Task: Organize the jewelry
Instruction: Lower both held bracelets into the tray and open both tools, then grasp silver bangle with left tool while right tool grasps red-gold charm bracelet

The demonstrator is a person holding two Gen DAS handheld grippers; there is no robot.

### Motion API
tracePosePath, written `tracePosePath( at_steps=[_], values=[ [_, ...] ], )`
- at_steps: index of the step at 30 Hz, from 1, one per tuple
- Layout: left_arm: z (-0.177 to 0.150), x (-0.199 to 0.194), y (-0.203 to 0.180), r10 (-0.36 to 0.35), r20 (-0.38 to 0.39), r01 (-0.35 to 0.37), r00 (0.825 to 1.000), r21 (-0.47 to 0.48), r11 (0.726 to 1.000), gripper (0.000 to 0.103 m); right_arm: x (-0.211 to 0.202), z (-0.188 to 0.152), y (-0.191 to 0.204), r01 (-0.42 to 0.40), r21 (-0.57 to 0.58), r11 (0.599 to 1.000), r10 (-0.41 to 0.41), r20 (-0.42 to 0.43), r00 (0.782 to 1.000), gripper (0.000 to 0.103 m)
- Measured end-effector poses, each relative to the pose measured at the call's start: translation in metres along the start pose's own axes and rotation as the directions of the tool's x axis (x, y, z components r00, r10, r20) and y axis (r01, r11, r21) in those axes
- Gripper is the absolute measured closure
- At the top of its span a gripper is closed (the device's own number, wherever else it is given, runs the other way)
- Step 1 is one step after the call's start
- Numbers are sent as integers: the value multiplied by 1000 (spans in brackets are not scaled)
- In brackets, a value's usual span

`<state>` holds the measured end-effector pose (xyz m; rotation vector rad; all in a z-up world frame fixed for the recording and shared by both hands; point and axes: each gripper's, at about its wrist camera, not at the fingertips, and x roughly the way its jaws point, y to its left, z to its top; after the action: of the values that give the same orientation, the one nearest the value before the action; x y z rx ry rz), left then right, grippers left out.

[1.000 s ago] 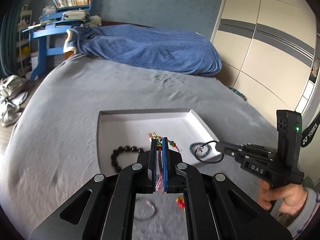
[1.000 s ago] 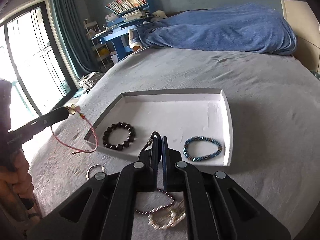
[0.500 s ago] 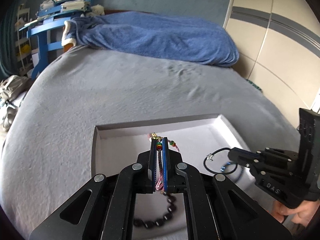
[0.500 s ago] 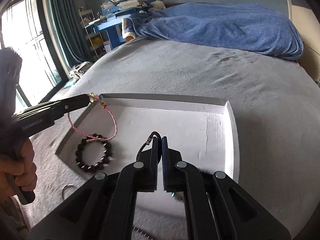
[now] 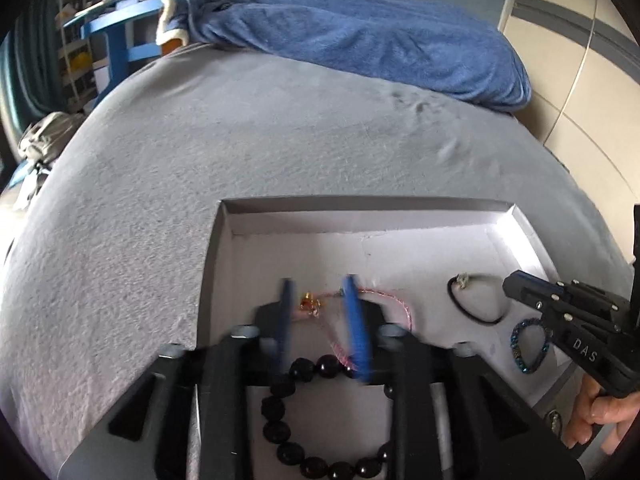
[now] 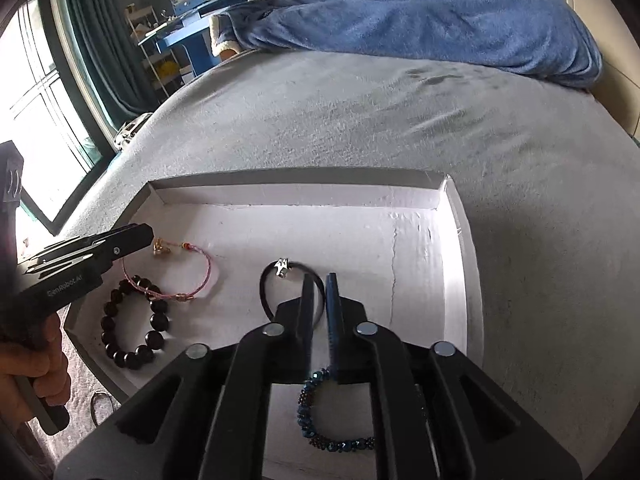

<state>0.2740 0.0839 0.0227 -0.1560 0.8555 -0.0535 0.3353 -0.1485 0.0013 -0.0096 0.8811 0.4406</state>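
A white tray (image 6: 456,248) lies on the grey bed. In it are a pink cord bracelet (image 6: 188,276) with a gold charm, a black bead bracelet (image 6: 132,332), a black cord ring (image 6: 276,284) with a silver charm, and a blue bead bracelet (image 6: 320,424). My left gripper (image 5: 318,300) is open over the pink bracelet (image 5: 384,300), which lies loose on the tray. My right gripper (image 6: 319,288) is slightly open just above the black cord, which lies on the tray. The black cord (image 5: 476,300) and blue bracelet (image 5: 528,344) also show in the left wrist view.
A blue blanket (image 6: 420,16) lies heaped at the bed's far end. A metal ring (image 6: 98,404) lies on the bed left of the tray. Blue shelves (image 6: 200,36) and a window (image 6: 44,120) stand to the left, a wardrobe (image 5: 580,60) to the right.
Both grippers came down over the tray and opened. The pink bracelet left the left jaws and the black cord left the right jaws; both now lie on the tray.
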Motion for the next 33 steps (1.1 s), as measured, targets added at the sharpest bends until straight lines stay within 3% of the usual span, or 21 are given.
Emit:
tracePosePath(
  at_steps=[2,7,9,10,14,19,23,33],
  values=[
    [-1,-8,1,-2,20,2,1000,-6,1000,54,-6,-1,1,-15,10,1000,15,21,1000,61],
    [-10,-28,-2,12,53,-12,999,4,1000,50,-26,-6,10,-25,0,1000,25,71,997,57],
    [-16,-40,-4,27,78,-29,997,18,999,27,-34,-10,13,-25,-5,1000,25,82,996,54],
    [-19,-47,-5,32,101,-35,994,24,999,23,-39,-13,16,-21,-14,1000,23,88,996,52],
    [-35,-74,-4,33,156,-36,987,18,999,22,-58,-22,24,-4,-57,998,10,115,993,40],
    [-73,-101,6,29,179,-30,983,5,1000,21,-82,-37,23,-14,-25,1000,17,141,990,39],
    [-84,-115,13,25,177,-21,984,-20,1000,19,-96,-53,22,-22,-12,1000,24,151,988,33],
    [-114,-135,10,15,154,-10,988,-35,999,16,-117,-88,14,-6,15,1000,3,158,987,32]
  ],
)
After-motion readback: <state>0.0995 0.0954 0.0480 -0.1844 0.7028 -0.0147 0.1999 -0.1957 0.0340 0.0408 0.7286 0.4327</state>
